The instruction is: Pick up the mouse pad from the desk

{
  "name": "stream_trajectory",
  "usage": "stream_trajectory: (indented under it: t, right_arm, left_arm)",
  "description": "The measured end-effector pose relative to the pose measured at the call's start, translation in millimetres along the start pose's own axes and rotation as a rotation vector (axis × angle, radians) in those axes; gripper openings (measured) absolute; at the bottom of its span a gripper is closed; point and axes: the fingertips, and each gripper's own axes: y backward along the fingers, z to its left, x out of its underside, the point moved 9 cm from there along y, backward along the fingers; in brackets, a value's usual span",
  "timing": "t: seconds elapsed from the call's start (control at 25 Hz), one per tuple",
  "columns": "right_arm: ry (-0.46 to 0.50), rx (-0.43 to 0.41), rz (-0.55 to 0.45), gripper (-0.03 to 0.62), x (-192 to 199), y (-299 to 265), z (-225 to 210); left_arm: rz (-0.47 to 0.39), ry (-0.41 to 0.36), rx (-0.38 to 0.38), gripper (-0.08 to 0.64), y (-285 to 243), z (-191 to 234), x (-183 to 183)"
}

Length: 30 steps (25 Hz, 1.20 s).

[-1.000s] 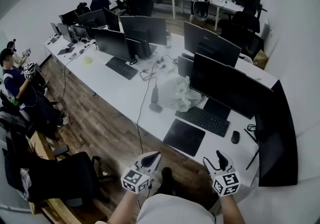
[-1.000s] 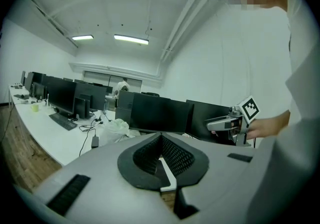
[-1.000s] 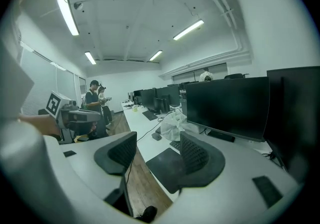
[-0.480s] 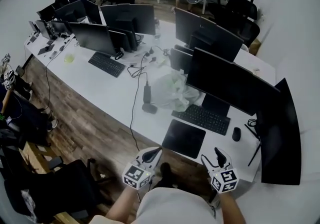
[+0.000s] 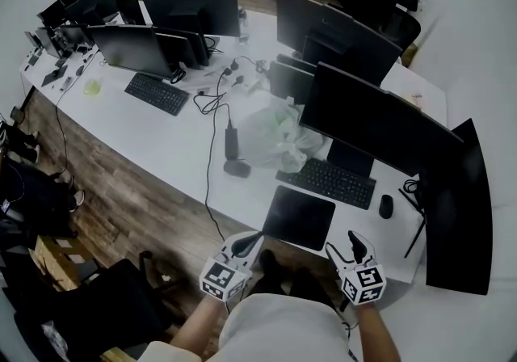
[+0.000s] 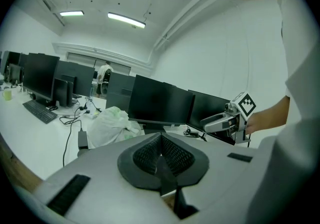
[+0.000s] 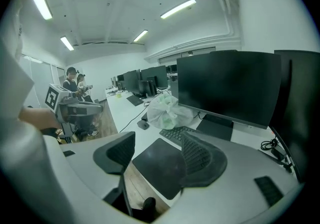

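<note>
the left gripper [image 5: 255, 236] hovers just off the near left corner of the mouse pad [image 5: 299, 217], short of the tabletop [image 5: 178, 150] edge. its fingers [image 6: 172, 150] are clenched together on nothing, so it looks set to nudge or lift a corner rather than pinch. the mouse pad lies flat at the near edge of the tabletop, which leaves that edge free to get under. the keyboard [image 5: 331, 183] lies just behind the mouse pad and the mouse [image 5: 386, 206] behind it to the right, both clear of it. the right gripper [image 5: 341, 246] hangs off the mouse pad's near right corner, tilted down, fingers [image 7: 202, 160] released and spread. in its own view the mouse pad shows in the gap between them, but it is ahead of the fingers and untouched.
</note>
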Motion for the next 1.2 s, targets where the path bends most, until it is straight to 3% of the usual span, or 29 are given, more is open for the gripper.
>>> stream_trajectory:
  t: [0.36, 1.2]
  right_arm:
    - [-0.016, 0.012, 0.102, 0.318, 22.6, -42.0, -24.6]
    - [0.05, -0.064, 0.366, 0.361, 126.8, -170.6, -104.5]
  left_arm:
    - [0.048, 0.041, 0.005, 0.017, -30.1, 14.2, 24.5]
    - [0.157, 0.122, -0.099, 0.017, -117.5, 24.5, 101.7]
